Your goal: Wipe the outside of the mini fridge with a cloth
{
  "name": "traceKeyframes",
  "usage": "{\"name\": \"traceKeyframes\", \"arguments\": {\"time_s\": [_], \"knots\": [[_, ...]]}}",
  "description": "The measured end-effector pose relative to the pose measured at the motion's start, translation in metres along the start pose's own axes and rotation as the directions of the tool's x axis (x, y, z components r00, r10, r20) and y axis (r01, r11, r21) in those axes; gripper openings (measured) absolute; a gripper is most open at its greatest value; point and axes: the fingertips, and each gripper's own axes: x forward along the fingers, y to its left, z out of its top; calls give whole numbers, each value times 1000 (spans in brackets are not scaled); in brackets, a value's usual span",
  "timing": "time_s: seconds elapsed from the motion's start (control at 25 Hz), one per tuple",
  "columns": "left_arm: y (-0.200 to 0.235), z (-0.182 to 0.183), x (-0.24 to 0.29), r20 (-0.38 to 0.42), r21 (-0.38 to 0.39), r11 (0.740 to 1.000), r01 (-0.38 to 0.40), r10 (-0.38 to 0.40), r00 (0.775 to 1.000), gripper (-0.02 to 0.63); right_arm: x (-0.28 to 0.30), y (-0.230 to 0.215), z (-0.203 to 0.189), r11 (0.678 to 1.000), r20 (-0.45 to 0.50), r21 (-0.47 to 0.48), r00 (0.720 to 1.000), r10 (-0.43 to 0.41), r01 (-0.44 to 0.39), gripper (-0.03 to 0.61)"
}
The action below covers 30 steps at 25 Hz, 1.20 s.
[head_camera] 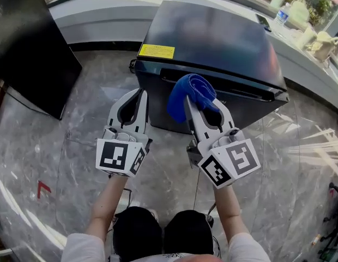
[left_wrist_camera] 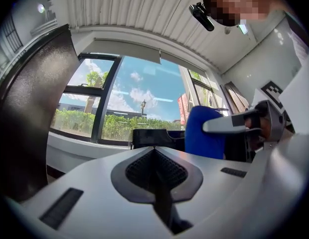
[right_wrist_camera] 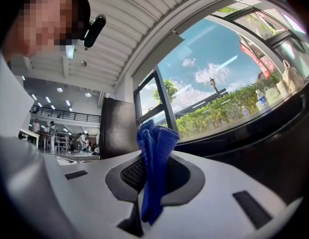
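The black mini fridge [head_camera: 212, 42] stands on the floor ahead of me, its glossy top facing up, a yellow label [head_camera: 156, 51] at its near left corner. My right gripper [head_camera: 197, 98] is shut on a blue cloth [head_camera: 191, 93], which bunches at the fridge's front top edge; in the right gripper view the blue cloth [right_wrist_camera: 153, 168] stands pinched between the jaws. My left gripper [head_camera: 142, 94] is shut with nothing in it, just in front of the fridge's left front corner. From the left gripper view the cloth [left_wrist_camera: 204, 132] shows to the right.
A dark panel [head_camera: 32, 53] stands at the left on the marble floor [head_camera: 76, 124]. A white window ledge [head_camera: 98, 12] runs behind the fridge, with bottles and bags [head_camera: 305, 26] at the far right. My knees [head_camera: 158, 231] are just below the grippers.
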Motion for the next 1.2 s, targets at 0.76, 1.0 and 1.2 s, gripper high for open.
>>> {"name": "traceKeyframes", "arguments": {"time_s": [0.76,1.0,1.2], "knots": [[20,-53,-66,38,10,997,-80,80,996,3,83,62,-54,956,3,-258,990,-143,139,64],[13,-58,-57,31,-13,997,-78,78,996,3,88,48,-54,948,2,-266,983,-183,177,64],[-5,-63,-47,20,-27,999,-39,39,999,3,71,31,-51,939,15,-276,978,-210,206,64]]}}
